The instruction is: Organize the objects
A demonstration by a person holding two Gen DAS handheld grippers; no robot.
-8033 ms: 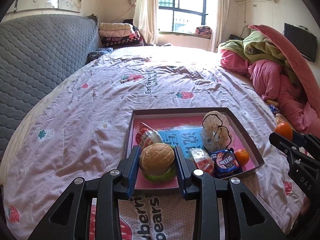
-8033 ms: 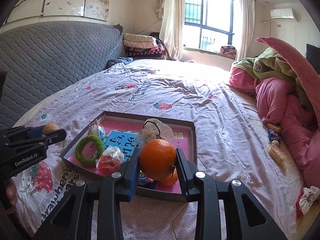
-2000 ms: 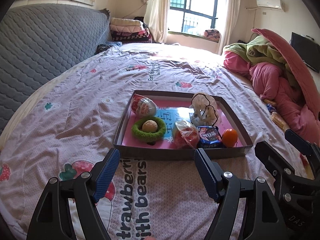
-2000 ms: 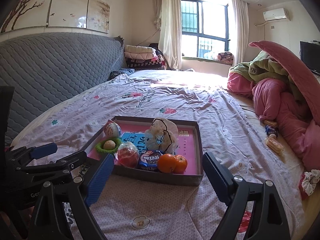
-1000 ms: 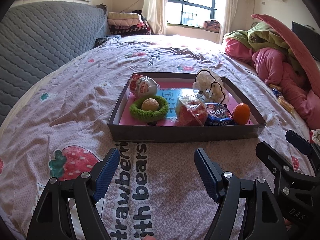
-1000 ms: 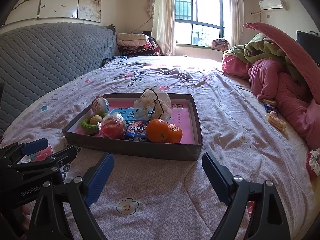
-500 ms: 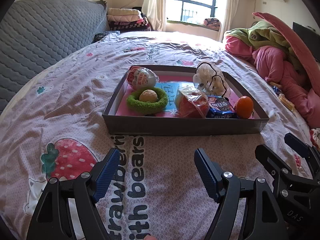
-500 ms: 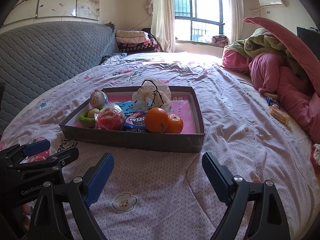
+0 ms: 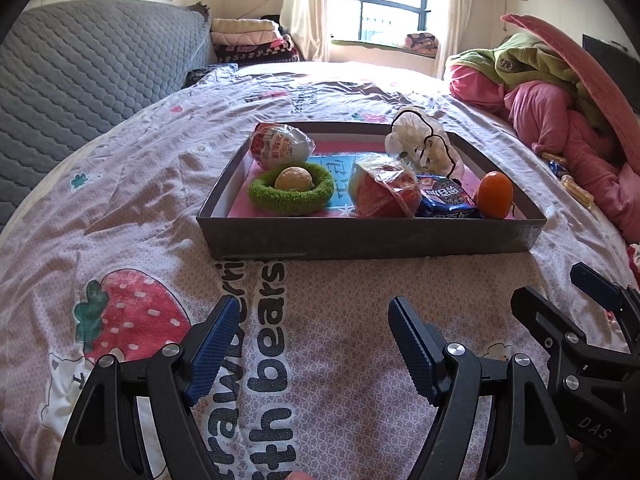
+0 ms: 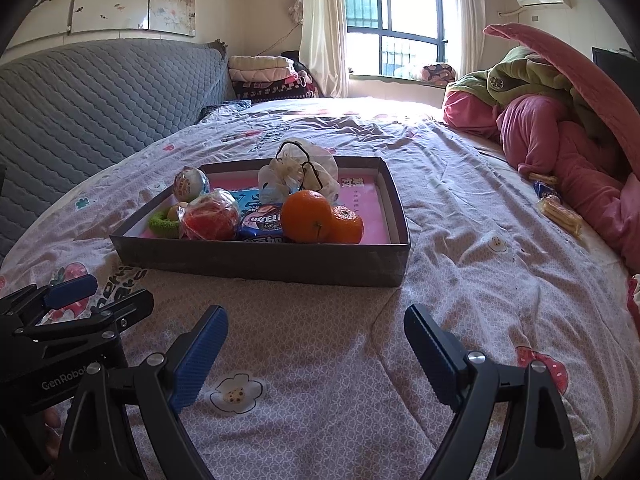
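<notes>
The tray (image 9: 372, 236), a shallow dark box with a pink floor, sits on the bed (image 9: 120, 184) in the middle of both views, its near wall facing your tongs. In the left wrist view, the upper left of the tray holds a foil-wrapped egg (image 9: 282, 146), and just in front of it lies a green ring (image 9: 290, 196) with a small tan ball (image 9: 293, 179) resting inside it. Right of the ring you see a red item in clear wrap (image 9: 384, 192), then a blue snack packet (image 9: 446, 202) touching it, then an orange (image 9: 495, 195) at the tray's right end. A white plastic bag (image 9: 424, 146) stands behind the packet. In the right wrist view a second orange (image 10: 347, 225) shows, touching the first on its right side.

Your left tongs (image 9: 312, 340) sit low in the frame over the printed bedsheet, jaws spread wide and holding nothing, well short of the tray. Your right tongs (image 10: 316, 344) are likewise spread wide and empty, at the bottom of their frame, near the tray's front wall. A pile of pink and green bedding (image 10: 560, 120) fills the right edge, with wrapped snacks (image 10: 560, 210) lying on the sheet beside it.
</notes>
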